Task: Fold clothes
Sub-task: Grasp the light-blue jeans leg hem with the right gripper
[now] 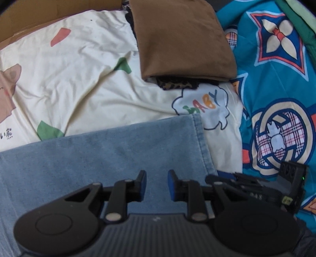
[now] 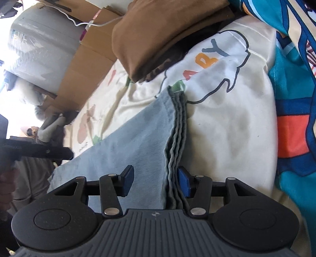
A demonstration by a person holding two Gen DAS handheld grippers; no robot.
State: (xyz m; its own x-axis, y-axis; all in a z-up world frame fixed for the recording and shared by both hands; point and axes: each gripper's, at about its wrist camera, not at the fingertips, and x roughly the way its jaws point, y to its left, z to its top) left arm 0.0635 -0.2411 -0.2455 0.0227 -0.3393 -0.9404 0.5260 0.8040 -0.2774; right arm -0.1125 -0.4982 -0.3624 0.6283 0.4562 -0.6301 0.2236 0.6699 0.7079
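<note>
While a brown cardboard panel [image 1: 39, 17] lines the far left edge, a cream cartoon-printed bedsheet [image 1: 79, 69] spreads beside it, and the folded pale-blue denim garment [image 1: 98, 158] lies flat on its near part. The left gripper [image 1: 157, 184] hangs over the denim with its blue-padded jaws spread apart and nothing between them. Beyond, a folded brown cloth [image 1: 181, 39] sits on a leopard-print piece [image 1: 175, 85] atop the sheet, well apart from the denim. Just right of the denim's hemmed edge, the right gripper [image 2: 156, 182] stands open astride the stacked hem layers [image 2: 176, 138], its right pad [image 2: 183, 181] close against them. A teal patterned quilt [image 1: 276, 98] fills the far right.
</note>
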